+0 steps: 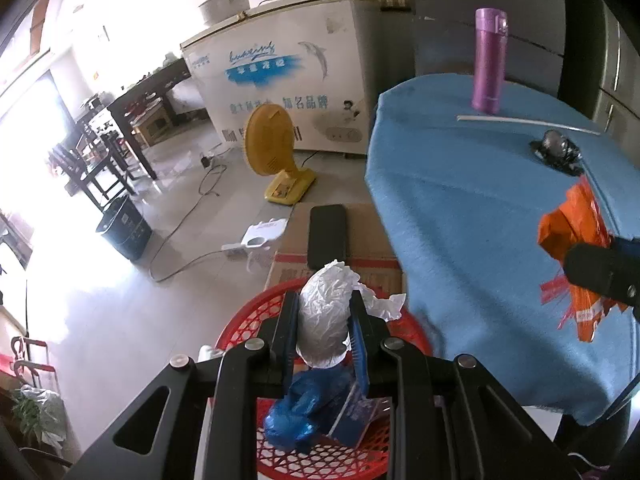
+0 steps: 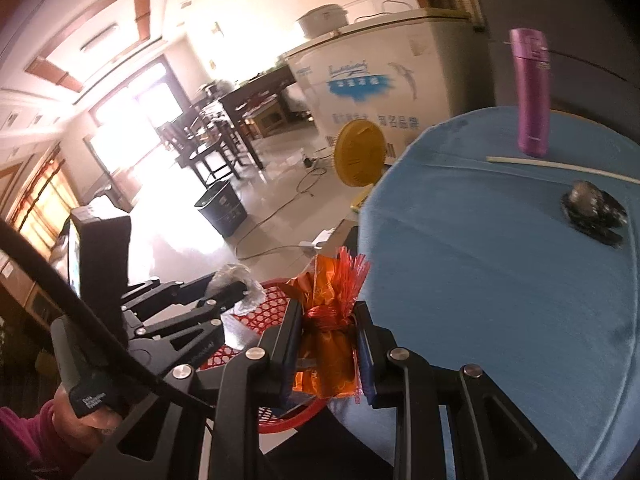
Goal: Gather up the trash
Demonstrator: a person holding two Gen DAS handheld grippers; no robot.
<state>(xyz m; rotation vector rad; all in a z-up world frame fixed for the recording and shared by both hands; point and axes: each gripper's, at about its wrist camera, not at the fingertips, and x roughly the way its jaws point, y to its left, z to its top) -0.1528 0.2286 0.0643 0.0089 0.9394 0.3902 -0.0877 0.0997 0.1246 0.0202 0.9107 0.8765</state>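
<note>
The left gripper (image 1: 325, 320) had its jaws clamped on a crumpled white paper wad (image 1: 326, 312), holding it right above the red mesh basket (image 1: 256, 316). Down in that basket there was already a blue plastic bag (image 1: 298, 412) and a blue-and-white wrapper (image 1: 356, 416) next to it. The right gripper (image 2: 327, 340) was pinched tight on an orange foil wrapper (image 2: 330, 344) with a frilly red end, sitting at the edge of the blue-clothed table (image 2: 500, 280), just beside the basket (image 2: 272, 308).

Left on the table: a dark crumpled wrapper (image 1: 558, 151), a long white straw (image 1: 528, 123) and a purple thermos (image 1: 489, 60) standing upright behind the straw. Beyond the basket sat a cardboard box (image 1: 360, 240) with a black phone (image 1: 327, 236) lying on it. Further out on the floor were a yellow fan (image 1: 272, 148), a dark bin (image 1: 126, 232) and a white chest freezer (image 1: 280, 72).
</note>
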